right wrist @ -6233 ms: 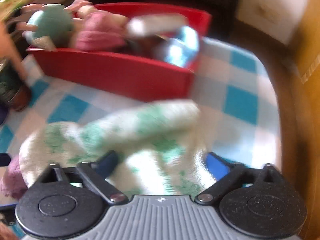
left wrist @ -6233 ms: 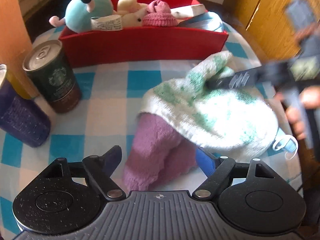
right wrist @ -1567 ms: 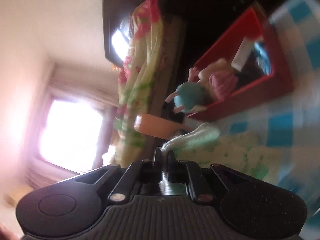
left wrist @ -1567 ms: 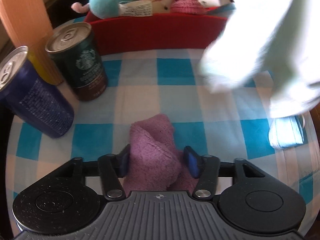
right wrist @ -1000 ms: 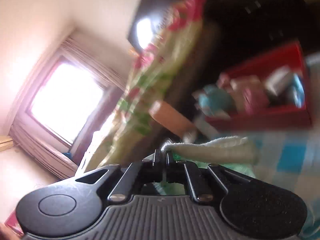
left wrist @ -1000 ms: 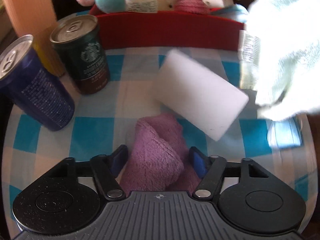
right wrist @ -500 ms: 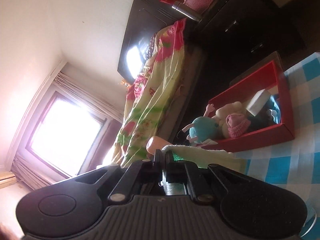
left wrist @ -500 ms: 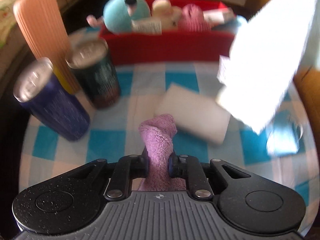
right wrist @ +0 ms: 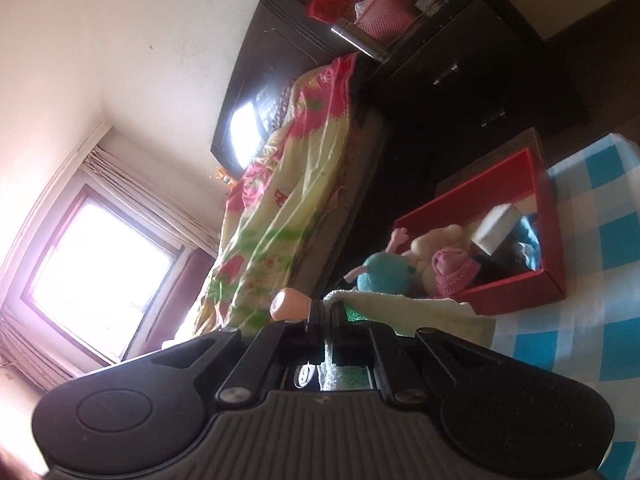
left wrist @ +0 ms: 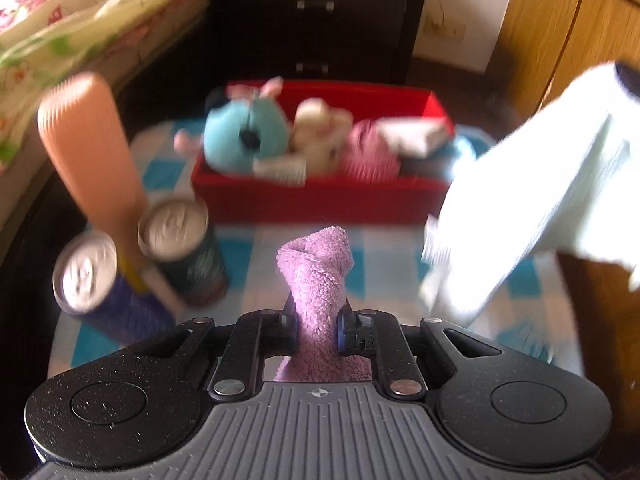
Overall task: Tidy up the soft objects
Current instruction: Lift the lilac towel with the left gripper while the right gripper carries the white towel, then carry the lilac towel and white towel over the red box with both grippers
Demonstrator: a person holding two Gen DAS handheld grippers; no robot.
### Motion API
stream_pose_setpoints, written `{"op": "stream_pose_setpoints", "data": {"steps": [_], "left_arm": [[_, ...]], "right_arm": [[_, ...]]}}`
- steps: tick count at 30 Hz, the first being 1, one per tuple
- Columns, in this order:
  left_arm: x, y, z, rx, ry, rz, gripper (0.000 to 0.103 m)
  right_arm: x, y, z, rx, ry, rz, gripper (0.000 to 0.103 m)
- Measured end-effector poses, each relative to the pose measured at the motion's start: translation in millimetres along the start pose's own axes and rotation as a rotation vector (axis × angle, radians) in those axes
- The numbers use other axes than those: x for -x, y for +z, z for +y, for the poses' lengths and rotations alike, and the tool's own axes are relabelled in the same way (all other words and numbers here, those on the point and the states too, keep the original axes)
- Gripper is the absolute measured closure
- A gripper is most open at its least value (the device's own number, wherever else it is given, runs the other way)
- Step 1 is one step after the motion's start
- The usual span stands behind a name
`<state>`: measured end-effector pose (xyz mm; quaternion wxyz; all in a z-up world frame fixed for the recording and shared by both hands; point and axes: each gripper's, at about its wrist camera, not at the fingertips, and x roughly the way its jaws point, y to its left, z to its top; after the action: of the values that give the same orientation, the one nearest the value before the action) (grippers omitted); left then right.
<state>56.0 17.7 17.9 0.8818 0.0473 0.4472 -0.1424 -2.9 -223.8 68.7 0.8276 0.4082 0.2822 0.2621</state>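
My left tool (left wrist: 316, 330) is clamped on a fuzzy purple sock (left wrist: 316, 276); the jaws pinch its middle and the cuff end stands up beyond the tips, clear of the blue-and-white checked tabletop (left wrist: 240, 250); at 12 o'clock past the sock sits a red rectangular box (left wrist: 320, 200) holding a teal round plush toy (left wrist: 244, 140), a cream plush toy (left wrist: 320, 128), a pink knitted hat (left wrist: 368, 152) and a white block (left wrist: 416, 136); at 10 o'clock stand a dark green drink can (left wrist: 184, 248), a dark blue drink can (left wrist: 104, 296) and a tall ribbed orange bottle (left wrist: 88, 152), close together; at 2 o'clock a white fluffy cloth with green patches (left wrist: 540, 184) hangs in the air, washed out by light.

My right tool (right wrist: 326, 320) is shut on that cloth's edge (right wrist: 400, 308); the cloth drapes off toward 3 o'clock; in this tilted view the red box (right wrist: 552, 240) lies at 2 o'clock on the checked tabletop (right wrist: 600, 280); a bed with a floral cover (right wrist: 288, 200) is at 11 o'clock, a bright window (right wrist: 100, 264) at 9 o'clock.
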Motion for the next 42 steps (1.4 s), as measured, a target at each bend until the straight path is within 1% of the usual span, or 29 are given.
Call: {"op": "stream_pose_setpoints", "data": {"steps": [5, 11, 15, 23, 31, 42], "left_arm": [[6.2, 21.5, -7.0, 0.019, -0.022, -0.047, 0.089], [14.0, 26.8, -14.6, 0.012, -0.021, -0.076, 0.089], [25.9, 29.5, -17.2, -0.005, 0.007, -0.117, 0.089], [36.9, 44.8, -25.2, -0.008, 0.014, -0.18, 0.089], [35.0, 58.0, -29.3, -0.024, 0.033, -0.212, 0.089], [33.9, 75.4, -29.5, -0.019, 0.044, -0.247, 0.089]], "right_arm": [[0.8, 6.6, 2.7, -0.012, 0.019, -0.018, 0.103], [11.9, 9.1, 12.2, -0.002, 0.031, -0.049, 0.103], [18.3, 9.5, 19.6, 0.011, 0.037, -0.067, 0.103], [20.4, 12.7, 34.6, 0.043, 0.041, -0.091, 0.103], [22.7, 29.4, 40.1, 0.043, 0.054, -0.15, 0.103], [21.9, 42.2, 40.6, 0.05, 0.053, -0.176, 0.103]]}}
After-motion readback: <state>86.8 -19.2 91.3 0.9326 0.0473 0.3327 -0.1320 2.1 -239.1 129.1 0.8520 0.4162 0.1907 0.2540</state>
